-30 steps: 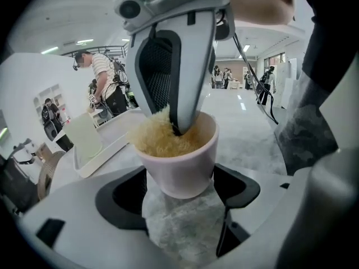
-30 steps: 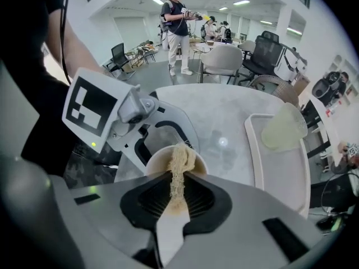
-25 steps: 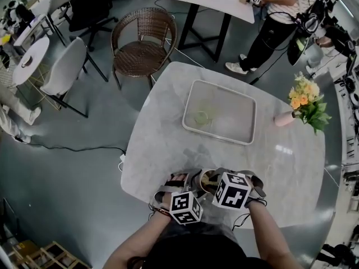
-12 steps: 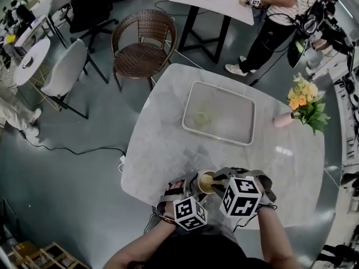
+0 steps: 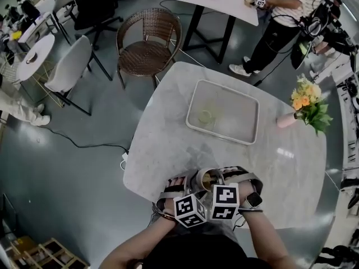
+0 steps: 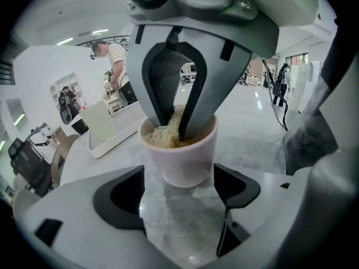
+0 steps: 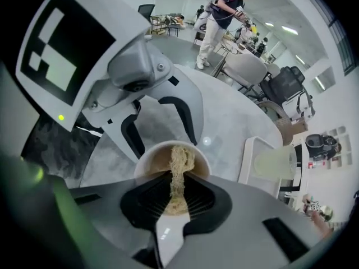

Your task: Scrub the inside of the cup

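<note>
A pale pink cup (image 5: 205, 177) stands on the marble table (image 5: 168, 144) near its front edge. My left gripper (image 5: 192, 184) has its jaws on either side of the cup (image 6: 180, 157) and holds it low on the wall. My right gripper (image 5: 211, 181) comes down from above, shut on a tan fibrous scrubber (image 7: 179, 170). The scrubber (image 6: 164, 134) is pushed into the cup's mouth (image 7: 147, 157), with the right gripper's fingertips (image 6: 168, 97) inside the rim. The bottom of the cup is hidden.
A white tray (image 5: 247, 129) holding a clear pale green cup (image 5: 205, 116) lies mid-table. A pink vase with flowers (image 5: 306, 106) stands at the right edge. A wicker chair (image 5: 148, 43) and a person (image 5: 280, 21) at another table are beyond.
My right gripper has swung right and then back left over the cup, ending close against the left gripper. The cup and left gripper have stayed almost in place.
</note>
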{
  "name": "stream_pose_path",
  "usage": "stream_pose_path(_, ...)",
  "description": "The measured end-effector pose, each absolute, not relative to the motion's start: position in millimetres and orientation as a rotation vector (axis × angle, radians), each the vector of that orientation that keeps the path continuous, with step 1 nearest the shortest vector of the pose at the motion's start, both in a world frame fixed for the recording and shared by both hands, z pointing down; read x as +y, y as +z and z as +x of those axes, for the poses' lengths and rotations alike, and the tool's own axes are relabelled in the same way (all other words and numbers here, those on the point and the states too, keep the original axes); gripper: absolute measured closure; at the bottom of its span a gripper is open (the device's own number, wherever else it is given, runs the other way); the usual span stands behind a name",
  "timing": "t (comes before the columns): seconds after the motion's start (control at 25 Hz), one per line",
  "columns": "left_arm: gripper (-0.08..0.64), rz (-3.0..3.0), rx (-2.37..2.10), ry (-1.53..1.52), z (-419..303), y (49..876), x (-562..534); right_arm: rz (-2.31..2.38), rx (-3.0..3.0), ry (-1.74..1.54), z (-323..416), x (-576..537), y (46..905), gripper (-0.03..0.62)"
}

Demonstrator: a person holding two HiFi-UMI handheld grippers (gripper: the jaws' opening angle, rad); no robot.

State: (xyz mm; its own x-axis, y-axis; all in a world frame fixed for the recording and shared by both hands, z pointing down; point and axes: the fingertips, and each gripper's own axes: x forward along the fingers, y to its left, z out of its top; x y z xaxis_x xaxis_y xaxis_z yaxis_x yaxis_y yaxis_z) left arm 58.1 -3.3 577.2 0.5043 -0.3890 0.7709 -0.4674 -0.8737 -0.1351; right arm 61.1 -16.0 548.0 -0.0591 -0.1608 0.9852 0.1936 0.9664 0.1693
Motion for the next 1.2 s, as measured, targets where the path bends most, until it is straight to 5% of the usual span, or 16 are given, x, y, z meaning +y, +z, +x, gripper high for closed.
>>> stream_pose_path(0.6,0.147,2.738,-0.522,1.470,70.0,587.7,-9.7,-0.045,-1.617,-0.324,57.6,-16.7,549.8,0.532)
stream_pose_path(1.2,0.202,2.469,-0.835,1.432,65.8,593.8,1.4,0.033,-1.876,0.398,60.2,-0.1,512.4,0.532)
